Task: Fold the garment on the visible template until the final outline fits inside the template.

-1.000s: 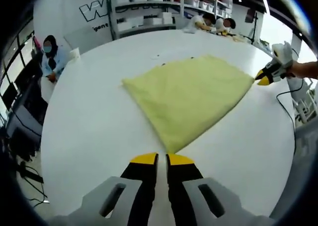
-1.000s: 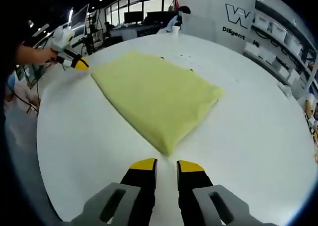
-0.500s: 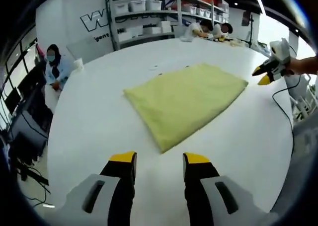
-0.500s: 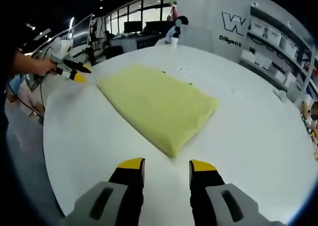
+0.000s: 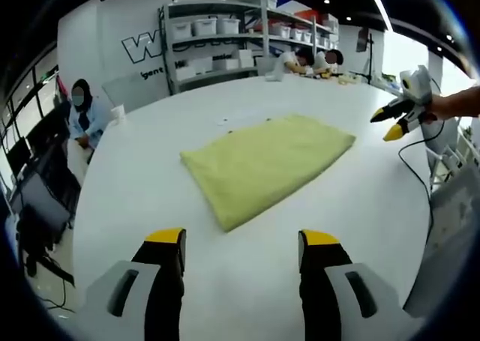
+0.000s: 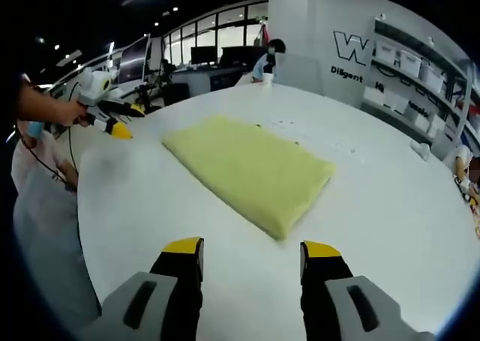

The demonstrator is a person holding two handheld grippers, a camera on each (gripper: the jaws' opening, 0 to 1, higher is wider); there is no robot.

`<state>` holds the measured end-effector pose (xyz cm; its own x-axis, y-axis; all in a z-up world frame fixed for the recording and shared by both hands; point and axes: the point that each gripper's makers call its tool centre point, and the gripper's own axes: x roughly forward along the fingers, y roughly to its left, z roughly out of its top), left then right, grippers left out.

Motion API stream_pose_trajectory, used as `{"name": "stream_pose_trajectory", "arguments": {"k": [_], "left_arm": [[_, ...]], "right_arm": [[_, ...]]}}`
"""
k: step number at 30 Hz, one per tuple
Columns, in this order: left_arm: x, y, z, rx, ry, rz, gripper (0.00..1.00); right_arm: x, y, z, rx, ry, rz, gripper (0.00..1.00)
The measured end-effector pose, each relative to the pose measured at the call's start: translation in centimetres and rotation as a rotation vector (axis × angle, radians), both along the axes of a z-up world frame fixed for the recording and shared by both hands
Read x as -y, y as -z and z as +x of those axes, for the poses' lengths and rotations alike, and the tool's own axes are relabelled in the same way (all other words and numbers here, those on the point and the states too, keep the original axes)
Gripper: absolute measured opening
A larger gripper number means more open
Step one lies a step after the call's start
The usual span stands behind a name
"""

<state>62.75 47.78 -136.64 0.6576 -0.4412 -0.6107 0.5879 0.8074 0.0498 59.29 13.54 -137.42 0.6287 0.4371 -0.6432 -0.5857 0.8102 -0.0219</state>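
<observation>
We see wide bare surface on the round white table (image 5: 150, 198) all around the folded pale-yellow fabric garment (image 5: 262, 161), free passage on every side. The left gripper (image 5: 240, 243) with yellow-tipped jaws spread apart sits clear of the cloth, bare tabletop between. Same for the right gripper (image 6: 251, 255), jaws apart, gap to the cloth's near corner. Small dark specks lie just beyond the cloth's far edge. Seated people and grey metal shelving (image 5: 225, 34) stand beyond the table rim.
</observation>
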Motion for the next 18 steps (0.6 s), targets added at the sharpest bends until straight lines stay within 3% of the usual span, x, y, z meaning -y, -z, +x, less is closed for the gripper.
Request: {"name": "stream_pose_trajectory", "arguments": {"k": [11,18], "left_arm": [[-0.2,-0.7,-1.9,0.032,-0.028,-0.054,0.73],[0.0,-1.3,-3.9,0.044,-0.037,-0.076,0.81]], "right_arm": [[-1.3,-1.7,-1.8,0.035,0.004,0.057,0.67],[-2.2,-2.2,-3.4,0.051,-0.010,0.066,0.72]]}}
